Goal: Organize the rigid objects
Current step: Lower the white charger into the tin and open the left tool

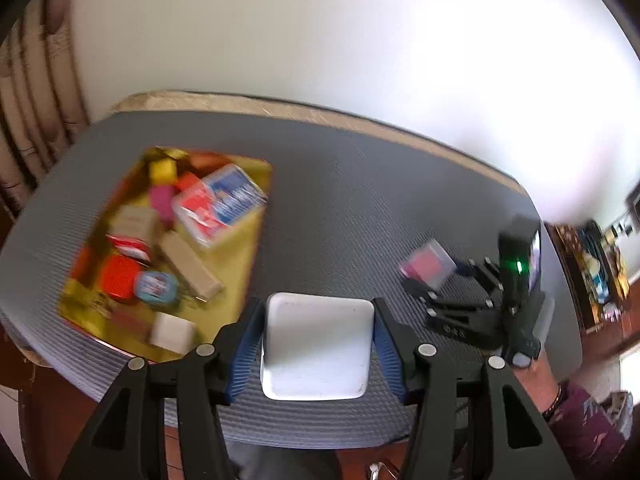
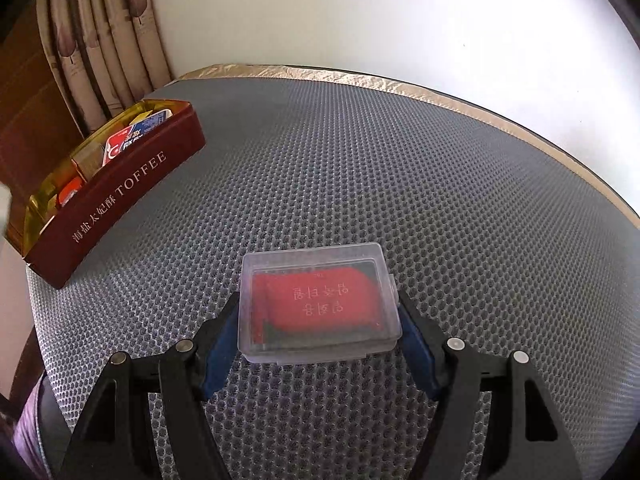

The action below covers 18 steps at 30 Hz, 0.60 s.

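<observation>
Clear plastic box (image 2: 320, 303) with a red card inside sits on the grey mat (image 2: 360, 168), squeezed by the right gripper (image 2: 318, 340), the left gripper (image 1: 318, 346) squeezes a white box (image 1: 318, 346), and the brown tin (image 2: 120, 200) says "TOFFEE".

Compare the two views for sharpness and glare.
Left wrist view: smeared by motion blur, the tin's contents streaked, the white box soft, the wall washed out. Right wrist view: crisp, the clear case and the tin's lettering legible, the wall overexposed at right.
</observation>
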{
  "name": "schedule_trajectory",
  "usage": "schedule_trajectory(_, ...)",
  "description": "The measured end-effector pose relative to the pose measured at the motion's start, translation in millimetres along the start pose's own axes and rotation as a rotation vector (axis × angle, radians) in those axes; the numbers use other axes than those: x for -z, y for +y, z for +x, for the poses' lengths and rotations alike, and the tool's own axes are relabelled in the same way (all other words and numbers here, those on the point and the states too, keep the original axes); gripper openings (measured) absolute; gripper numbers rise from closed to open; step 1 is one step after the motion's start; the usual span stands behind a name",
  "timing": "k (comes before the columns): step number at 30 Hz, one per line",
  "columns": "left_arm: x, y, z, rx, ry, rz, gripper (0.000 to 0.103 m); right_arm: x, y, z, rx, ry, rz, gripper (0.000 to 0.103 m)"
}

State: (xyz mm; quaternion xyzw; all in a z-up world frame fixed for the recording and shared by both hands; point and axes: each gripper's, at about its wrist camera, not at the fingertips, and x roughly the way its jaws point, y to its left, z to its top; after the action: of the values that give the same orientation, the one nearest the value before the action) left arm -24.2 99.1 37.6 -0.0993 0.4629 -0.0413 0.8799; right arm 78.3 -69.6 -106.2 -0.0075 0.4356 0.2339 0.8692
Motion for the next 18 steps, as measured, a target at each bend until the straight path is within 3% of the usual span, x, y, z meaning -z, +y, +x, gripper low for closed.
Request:
schedule_trajectory(5,-22,44,-16,-0.123,-0.041,-0.022,0.055,-1,0,1,-0.001,-0.002,0.003,0.069)
schedule_trajectory(10,-35,84,5,-0.201,-0.007,-0.055,0.055,-1,-1,1,-0.003,-0.003,0.004,0.069)
schedule_trajectory(15,-36,112,35,-0.196,0.043,-0.125,0.055,-1,-1,1,-0.003,-0.004,0.006,0.070)
schedule_trajectory(18,-34,112,49,-0.206,0.056,-0.116,0.055,-1,-1,1,-0.003,-0.003,0.006,0.070)
